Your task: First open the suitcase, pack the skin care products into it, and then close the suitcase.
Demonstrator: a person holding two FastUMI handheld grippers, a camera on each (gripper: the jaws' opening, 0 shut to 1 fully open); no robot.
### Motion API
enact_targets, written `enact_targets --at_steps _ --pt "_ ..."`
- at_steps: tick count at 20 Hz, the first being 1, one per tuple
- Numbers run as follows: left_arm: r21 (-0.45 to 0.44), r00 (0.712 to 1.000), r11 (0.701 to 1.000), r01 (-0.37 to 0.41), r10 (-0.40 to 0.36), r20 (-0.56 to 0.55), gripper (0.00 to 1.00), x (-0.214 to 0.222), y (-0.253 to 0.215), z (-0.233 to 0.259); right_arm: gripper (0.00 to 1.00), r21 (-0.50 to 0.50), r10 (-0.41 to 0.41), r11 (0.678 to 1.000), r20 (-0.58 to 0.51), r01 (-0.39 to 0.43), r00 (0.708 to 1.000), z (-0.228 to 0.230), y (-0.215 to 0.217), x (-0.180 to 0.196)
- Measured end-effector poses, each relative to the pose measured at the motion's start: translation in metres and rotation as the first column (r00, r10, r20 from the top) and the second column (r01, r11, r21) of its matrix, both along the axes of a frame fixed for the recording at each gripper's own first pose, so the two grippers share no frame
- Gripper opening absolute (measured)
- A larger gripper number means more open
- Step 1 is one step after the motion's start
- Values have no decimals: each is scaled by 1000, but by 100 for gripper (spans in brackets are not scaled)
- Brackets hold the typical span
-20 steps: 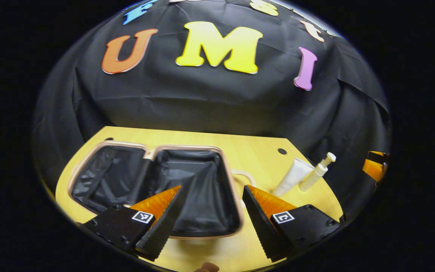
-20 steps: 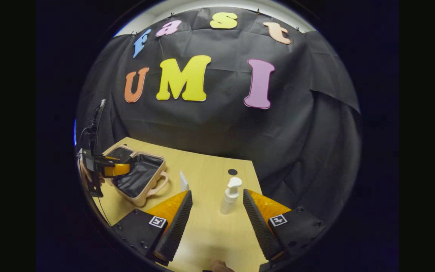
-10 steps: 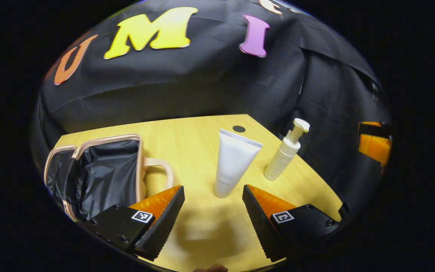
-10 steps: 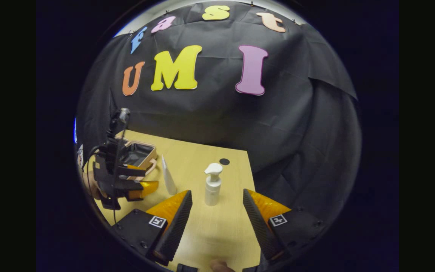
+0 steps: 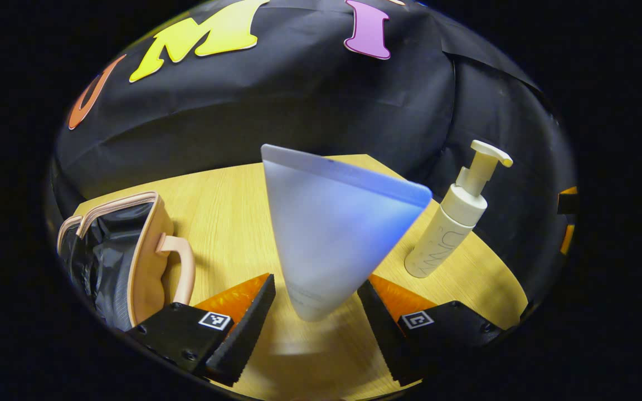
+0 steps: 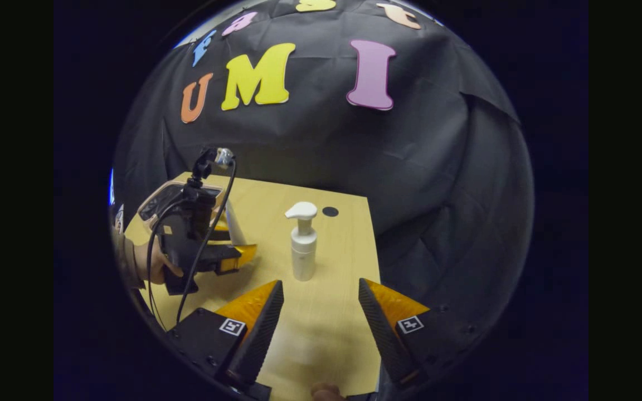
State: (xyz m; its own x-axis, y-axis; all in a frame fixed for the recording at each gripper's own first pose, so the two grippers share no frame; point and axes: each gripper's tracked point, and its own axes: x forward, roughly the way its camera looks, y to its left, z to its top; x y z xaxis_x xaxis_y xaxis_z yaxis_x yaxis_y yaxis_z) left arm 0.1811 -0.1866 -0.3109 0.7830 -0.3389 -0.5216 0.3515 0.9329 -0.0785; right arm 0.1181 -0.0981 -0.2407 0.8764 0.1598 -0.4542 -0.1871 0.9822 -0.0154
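A white tube (image 5: pixel 326 234) stands cap-down on the table, close up between the fingers of my left gripper (image 5: pixel 314 281). That gripper is open, with a finger on either side of the tube's lower end. The white pump bottle (image 5: pixel 449 223) stands upright just right of the tube. The pink suitcase (image 5: pixel 131 250) lies open at the left, showing its black lining. In the right gripper view the pump bottle (image 6: pixel 303 245) stands a little ahead of my open right gripper (image 6: pixel 321 284). A hand holds the left gripper (image 6: pixel 232 256) around the tube (image 6: pixel 234 223).
The wooden table (image 6: pixel 332 334) has a small dark hole (image 6: pixel 330 211) near its far right corner. The suitcase (image 6: pixel 159 197) sits at the table's far left, with its handle (image 5: pixel 181 267) towards the tube. Black cloth walls close off the back and right.
My left gripper swung right from the open suitcase and closed in on the tube, which now stands between its fingers. My right gripper drew nearer the pump bottle.
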Motion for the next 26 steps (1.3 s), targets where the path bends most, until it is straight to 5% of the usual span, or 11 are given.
enact_targets --at_steps 1,4,6,11,12,26 --pt "6 1000 1000 3 -3 -4 87 1 -1 -3 80 -3 3 1000 -5 -3 1000 -5 0 4" --pt "37 1000 999 10 -9 -17 73 3 1 -9 80 -10 11 1000 -2 -11 1000 -10 5 16" --pt "30 999 1000 11 -10 -40 52 0 1 -9 80 0 32 999 2 -32 999 -12 17 26" --pt "-38 993 999 -19 15 -119 60 -27 5 0 80 -1 44 999 -1 -44 999 -27 39 57" --pt "-49 993 999 -16 10 -116 53 -35 7 6 80 -10 42 999 1 -42 999 -32 42 66" --pt "-31 978 981 -193 189 -92 53 -168 128 101 80 1 -89 996 -15 89 996 -76 50 142"
